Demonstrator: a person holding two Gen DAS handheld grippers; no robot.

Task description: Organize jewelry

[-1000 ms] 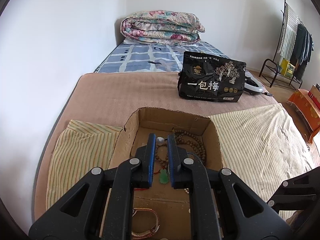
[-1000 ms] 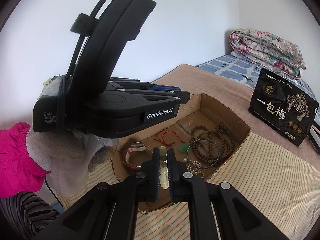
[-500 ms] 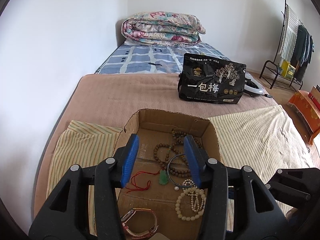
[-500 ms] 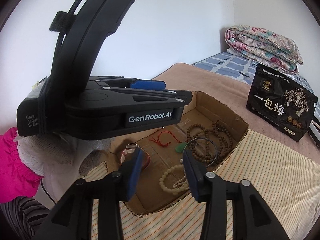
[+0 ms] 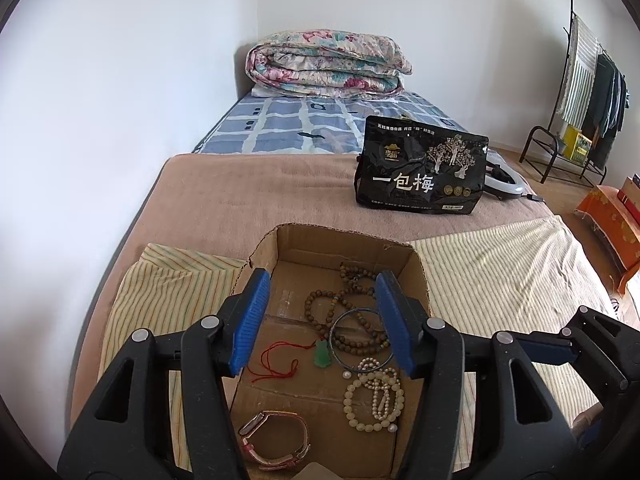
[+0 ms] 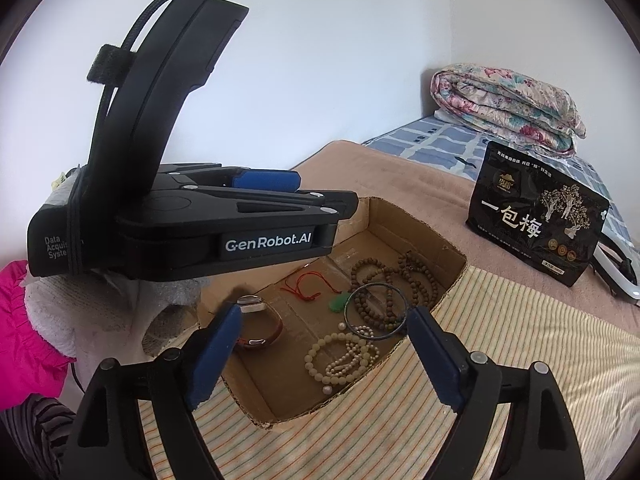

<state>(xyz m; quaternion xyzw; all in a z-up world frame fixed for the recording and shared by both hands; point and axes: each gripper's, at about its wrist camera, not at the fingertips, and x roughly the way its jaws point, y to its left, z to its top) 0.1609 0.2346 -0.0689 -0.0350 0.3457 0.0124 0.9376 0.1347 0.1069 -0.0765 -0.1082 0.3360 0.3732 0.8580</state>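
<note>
An open cardboard box lies on the bed with jewelry loose on its floor. In it are brown bead strands, a dark bangle, a green pendant on a red cord, a cream bead bracelet and a strapped watch. My left gripper hovers over the box, its jaws opening with nothing between the blue pads. My right gripper hangs above the box's near corner. Its jaws are also opening, wide and empty, over the bangle and watch.
A black snack bag stands behind the box, with a folded floral quilt at the bed's far end. Striped cloth lies under and beside the box. A clothes rack stands at the right. A pink sleeve shows at left.
Both grippers went from shut to open, the right one wider. Neither hand has shifted much, and the jewelry lies where it was.
</note>
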